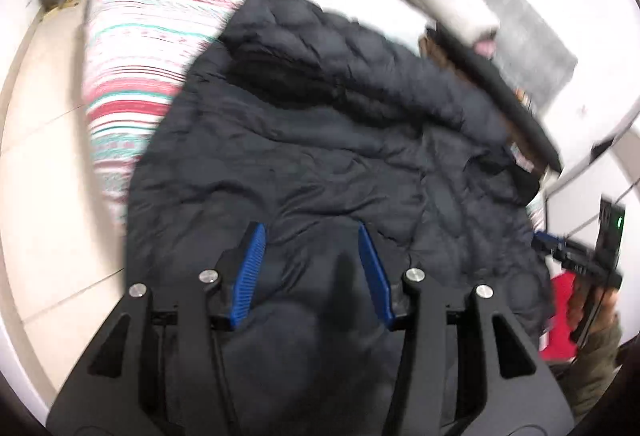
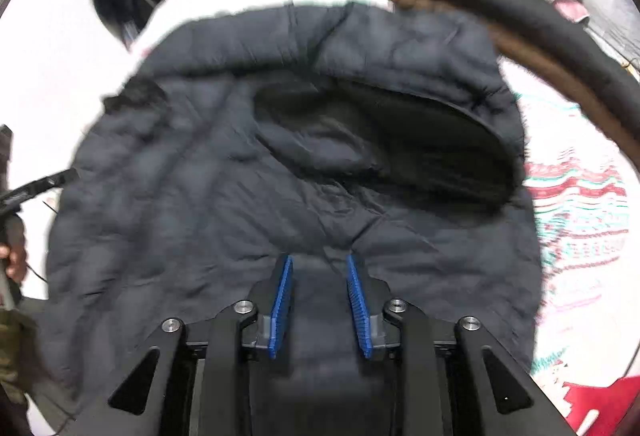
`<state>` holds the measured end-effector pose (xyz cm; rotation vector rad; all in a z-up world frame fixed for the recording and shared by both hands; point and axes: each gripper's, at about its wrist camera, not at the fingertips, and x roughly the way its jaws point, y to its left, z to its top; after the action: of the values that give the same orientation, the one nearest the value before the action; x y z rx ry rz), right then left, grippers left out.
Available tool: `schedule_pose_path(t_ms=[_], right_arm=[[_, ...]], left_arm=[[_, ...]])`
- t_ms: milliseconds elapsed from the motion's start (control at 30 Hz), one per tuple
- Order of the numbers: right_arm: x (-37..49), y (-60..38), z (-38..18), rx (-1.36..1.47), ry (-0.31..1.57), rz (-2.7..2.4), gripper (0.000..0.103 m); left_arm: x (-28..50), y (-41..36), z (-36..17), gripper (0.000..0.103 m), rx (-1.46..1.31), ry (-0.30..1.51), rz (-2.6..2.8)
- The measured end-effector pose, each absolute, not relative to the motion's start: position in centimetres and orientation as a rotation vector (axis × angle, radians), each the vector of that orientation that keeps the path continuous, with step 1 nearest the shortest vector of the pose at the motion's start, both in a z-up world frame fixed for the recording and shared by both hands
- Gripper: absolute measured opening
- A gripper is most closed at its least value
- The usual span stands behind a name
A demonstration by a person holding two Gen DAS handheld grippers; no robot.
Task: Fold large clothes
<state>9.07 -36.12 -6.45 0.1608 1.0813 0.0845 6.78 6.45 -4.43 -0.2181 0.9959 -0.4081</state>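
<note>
Though no label reads clearly, dark quilted jacket [image 1: 320, 163] beneath both hand-held grippers, left [image 1: 312, 232] and right [image 2: 319, 262], jaws apart, empty.

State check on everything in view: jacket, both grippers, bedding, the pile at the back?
Dark puffer jacket: spread on the bed, rumpled, hood gaping open.
Left gripper: open, nothing between the pads, above the jacket.
Right gripper: open, nothing gripped, above the jacket.
Striped blanket: flat under the jacket.
Stacked clothes: piled beyond the jacket.
</note>
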Motion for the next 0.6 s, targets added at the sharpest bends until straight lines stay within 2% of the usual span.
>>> schedule_pose_path(t_ms=[33, 100, 367, 467, 600], right_arm=[[8.2, -36.5, -5.8, 0.165, 1.059, 0.072, 0.055], [5.3, -38.2, -4.8, 0.200, 1.006, 0.021, 0.063], [-5.6, -46.0, -8.3, 0.592, 0.995, -0.054, 0.064], [-8.2, -47.5, -8.8, 0.765, 0.943, -0.075, 0.069], [-9.7, -48.3, -9.9, 0.870, 0.922, -0.153, 0.070]], left_arm=[[6.1, 7.8, -4.2, 0.066, -0.242, 0.975, -0.390], [5.0, 10.6, -4.4, 0.071, -0.296, 0.956, -0.347], [0.6, 20.8, -10.1, 0.077, -0.710, 1.026, -0.335], [-0.3, 21.5, -11.6, 0.079, -0.805, 1.032, -0.346], [-0.8, 20.9, -12.7, 0.079, -0.862, 1.042, -0.353]])
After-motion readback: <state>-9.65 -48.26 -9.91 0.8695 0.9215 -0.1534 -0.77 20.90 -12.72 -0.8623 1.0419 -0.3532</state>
